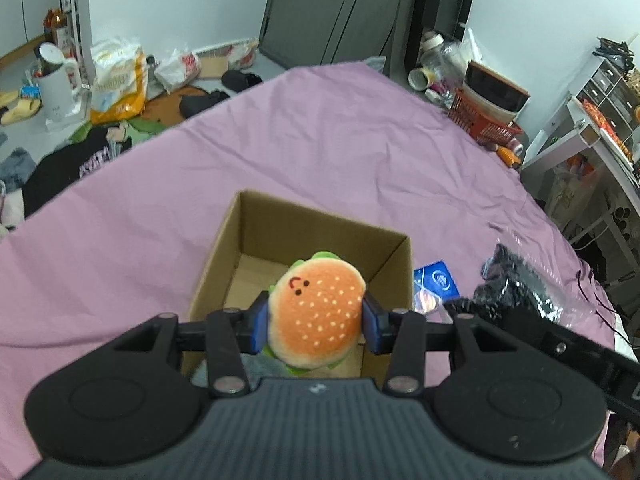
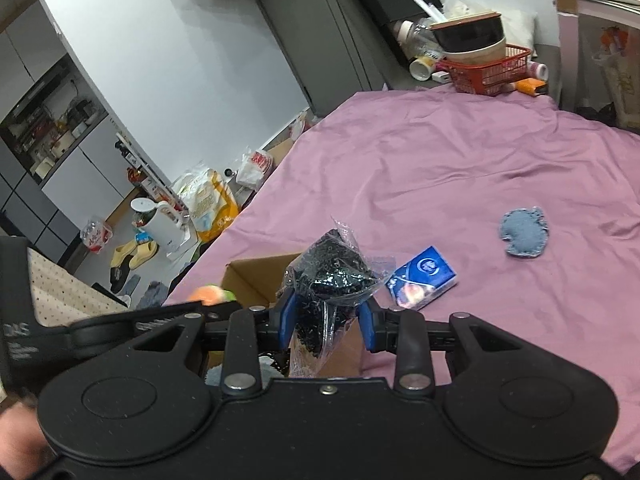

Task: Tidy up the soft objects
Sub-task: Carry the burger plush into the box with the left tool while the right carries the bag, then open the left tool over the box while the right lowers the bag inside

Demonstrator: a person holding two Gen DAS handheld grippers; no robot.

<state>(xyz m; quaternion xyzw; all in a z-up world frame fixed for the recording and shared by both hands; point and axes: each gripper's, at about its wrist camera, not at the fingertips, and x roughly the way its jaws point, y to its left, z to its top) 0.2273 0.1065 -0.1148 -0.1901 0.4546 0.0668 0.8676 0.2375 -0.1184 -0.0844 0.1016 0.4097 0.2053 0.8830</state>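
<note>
My left gripper (image 1: pixel 316 320) is shut on a plush hamburger (image 1: pixel 318 314) with a smiley face, held above the open cardboard box (image 1: pixel 320 232) on the purple bedsheet. My right gripper (image 2: pixel 326 320) is shut on a clear plastic bag of black stuff (image 2: pixel 330 276), held over the right side of the box (image 2: pixel 256 280); the bag also shows in the left wrist view (image 1: pixel 516 284). A blue tissue pack (image 2: pixel 424 276) lies right of the box, also in the left wrist view (image 1: pixel 436 280). A blue-grey cloth pad (image 2: pixel 522 232) lies farther right. Something grey lies in the box (image 1: pixel 260 364).
The purple bed (image 1: pixel 320 140) stretches ahead. A red basket with bowls (image 2: pixel 486 68) stands at its far corner. Bags, a white kettle (image 1: pixel 56 84), slippers and clothes litter the floor to the left. A white shelf (image 1: pixel 592 128) stands at the right.
</note>
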